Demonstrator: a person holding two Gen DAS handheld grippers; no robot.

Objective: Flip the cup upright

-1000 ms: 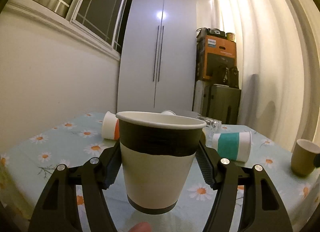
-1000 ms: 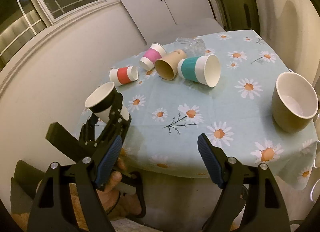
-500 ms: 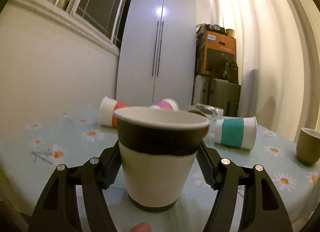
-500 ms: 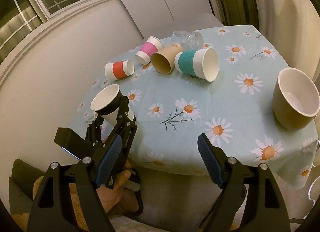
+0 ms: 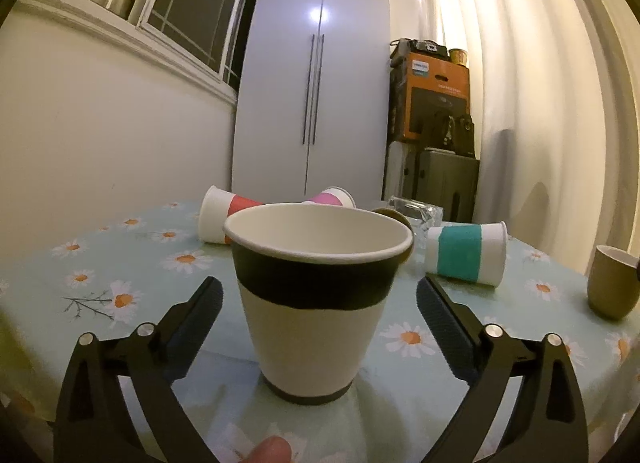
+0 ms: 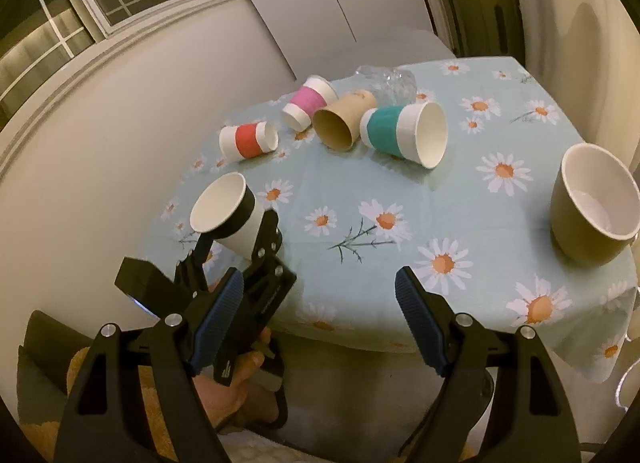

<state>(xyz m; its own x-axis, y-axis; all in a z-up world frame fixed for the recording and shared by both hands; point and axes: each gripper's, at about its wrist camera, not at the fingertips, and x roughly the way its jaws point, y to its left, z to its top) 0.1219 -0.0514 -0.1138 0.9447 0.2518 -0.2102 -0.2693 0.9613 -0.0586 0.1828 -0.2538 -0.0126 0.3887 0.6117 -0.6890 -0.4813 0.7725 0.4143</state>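
A black-banded white paper cup [image 5: 316, 303] stands upright on the near left edge of the daisy tablecloth [image 5: 120, 263]; it also shows in the right wrist view [image 6: 226, 219]. My left gripper [image 5: 318, 303] is open around it, both fingers clear of its sides. My right gripper [image 6: 320, 319] is open and empty, held off the table's front edge. Red [image 6: 248, 140], pink [image 6: 310, 102], brown [image 6: 344, 121] and teal [image 6: 404, 134] paper cups lie on their sides at the back.
An olive mug [image 6: 592, 203] stands upright at the right edge. A clear glass [image 6: 386, 81] lies behind the paper cups. A wall runs along the table's left side, a white cabinet [image 5: 312, 103] behind it.
The left gripper lowered the black-banded cup onto the table, then opened and let go of it. The right gripper stayed open and drifted slightly.
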